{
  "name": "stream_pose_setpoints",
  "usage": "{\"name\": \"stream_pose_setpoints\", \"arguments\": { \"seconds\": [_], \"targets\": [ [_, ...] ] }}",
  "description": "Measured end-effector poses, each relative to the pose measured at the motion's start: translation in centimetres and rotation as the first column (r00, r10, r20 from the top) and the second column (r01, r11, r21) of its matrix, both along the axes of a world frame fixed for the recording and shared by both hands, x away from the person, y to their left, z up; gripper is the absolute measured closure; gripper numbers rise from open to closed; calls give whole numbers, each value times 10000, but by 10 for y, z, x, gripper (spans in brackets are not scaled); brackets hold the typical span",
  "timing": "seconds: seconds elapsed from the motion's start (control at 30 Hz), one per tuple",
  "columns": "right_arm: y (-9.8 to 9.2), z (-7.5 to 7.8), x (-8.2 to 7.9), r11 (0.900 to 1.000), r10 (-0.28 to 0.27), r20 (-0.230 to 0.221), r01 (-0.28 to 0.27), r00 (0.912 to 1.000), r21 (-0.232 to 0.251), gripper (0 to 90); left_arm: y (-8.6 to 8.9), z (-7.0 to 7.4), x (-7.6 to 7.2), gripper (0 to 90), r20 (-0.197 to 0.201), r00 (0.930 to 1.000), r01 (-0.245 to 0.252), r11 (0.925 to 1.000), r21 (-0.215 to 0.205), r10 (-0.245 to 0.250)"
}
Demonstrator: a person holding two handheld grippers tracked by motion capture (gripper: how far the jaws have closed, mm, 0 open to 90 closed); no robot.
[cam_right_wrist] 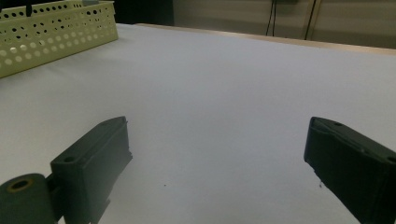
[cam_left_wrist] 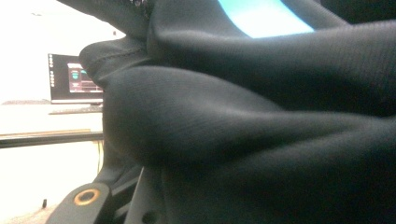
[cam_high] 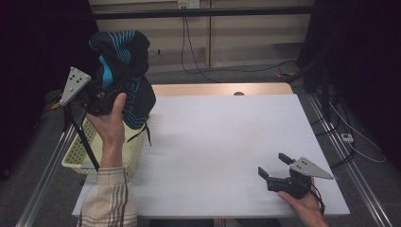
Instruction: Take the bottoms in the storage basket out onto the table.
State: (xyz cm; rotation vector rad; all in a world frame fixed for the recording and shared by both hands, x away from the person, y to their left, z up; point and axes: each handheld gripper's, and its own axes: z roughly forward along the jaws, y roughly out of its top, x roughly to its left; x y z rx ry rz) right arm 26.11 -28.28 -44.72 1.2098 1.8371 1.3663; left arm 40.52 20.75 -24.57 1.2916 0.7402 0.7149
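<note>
We see the white bench (cam_high: 222,142) bare across its middle and far side, so a gripper could sweep there freely. At its left edge stands a pale perforated basket (cam_high: 78,156), its wall rising above the surface and blocking a low pass on that side. Above it the left gripper (cam_high: 101,97) holds up a dark garment (cam_high: 125,71) that hangs just over the basket's opening. The right gripper (cam_high: 274,171) sits low near the bench's front right corner, fingers spread, with bare surface ahead of it.
</note>
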Motion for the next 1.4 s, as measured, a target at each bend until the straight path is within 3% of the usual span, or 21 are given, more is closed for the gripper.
{"name": "stream_pose_setpoints", "arguments": {
  "seconds": [0.27, 0.43, 1.0, 1.4],
  "targets": [
    [0, 0, 0, 10000, 5, 1, -5, 10000, -11, 67, -15, -3, 3, 709, -87, 9993, 369, 9993, 65, -368],
    [0, 0, 0, 10000, 5, 0, -5, 10000, -11, 67, -24, -3, 5, 708, -97, 9979, 639, 9979, -119, -640],
    [-1, 1, -1, 10000, 43, 60, -43, 10000, 2, 67, -48, -4, 3, 709, -92, 9925, 1219, 9920, 324, -1217],
    [0, 1, -1, 10000, 55, 34, -55, 10000, 2, 67, -65, -4, 6, 708, -208, 9878, 1550, 9873, 335, -1544]
  ]
}}
